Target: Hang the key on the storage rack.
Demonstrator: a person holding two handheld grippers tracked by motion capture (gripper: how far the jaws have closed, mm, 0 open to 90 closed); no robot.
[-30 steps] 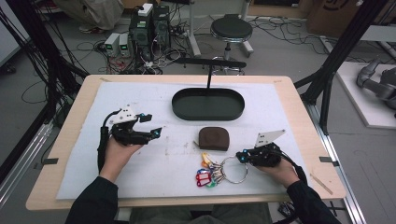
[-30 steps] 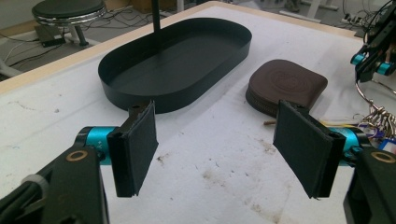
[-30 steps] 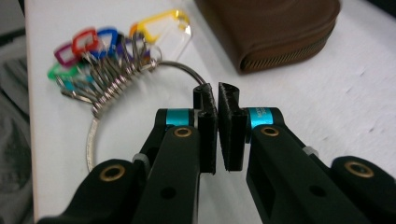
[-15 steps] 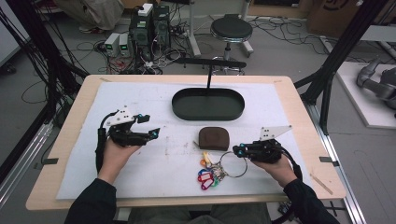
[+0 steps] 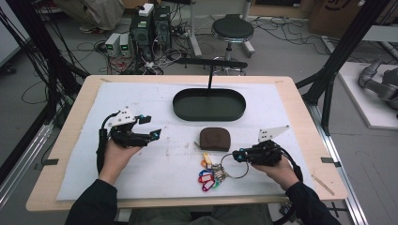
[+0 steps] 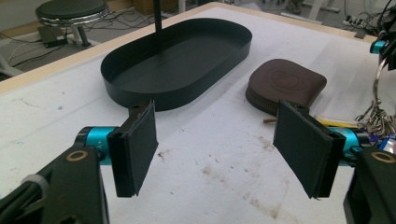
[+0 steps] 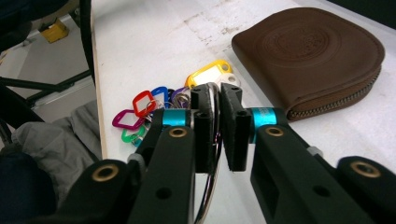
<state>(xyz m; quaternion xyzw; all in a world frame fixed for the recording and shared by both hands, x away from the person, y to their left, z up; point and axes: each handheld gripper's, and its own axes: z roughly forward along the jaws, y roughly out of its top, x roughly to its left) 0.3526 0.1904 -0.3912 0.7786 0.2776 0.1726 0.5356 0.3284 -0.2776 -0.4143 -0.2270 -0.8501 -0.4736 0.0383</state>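
A metal key ring (image 5: 234, 177) with several coloured tags (image 5: 209, 174) lies near the table's front edge. My right gripper (image 5: 237, 156) is shut on the ring's far side; in the right gripper view the ring (image 7: 214, 93) runs between the two pads, with the tags (image 7: 144, 105) spread beyond them. A brown zipped pouch (image 5: 215, 138) lies just behind the keys. My left gripper (image 5: 152, 126) hovers open over the white mat at the left. Its view looks between the wide-apart pads (image 6: 135, 149) toward the pouch (image 6: 287, 84).
A black oval tray (image 5: 209, 117) with an upright post stands at the back centre, and its wall (image 6: 177, 95) shows close ahead in the left gripper view. A white mat (image 5: 155, 183) covers the wooden table. A stool and cables lie on the floor beyond the table.
My right gripper has shifted slightly left along the ring, staying shut on it. The left gripper has barely moved.
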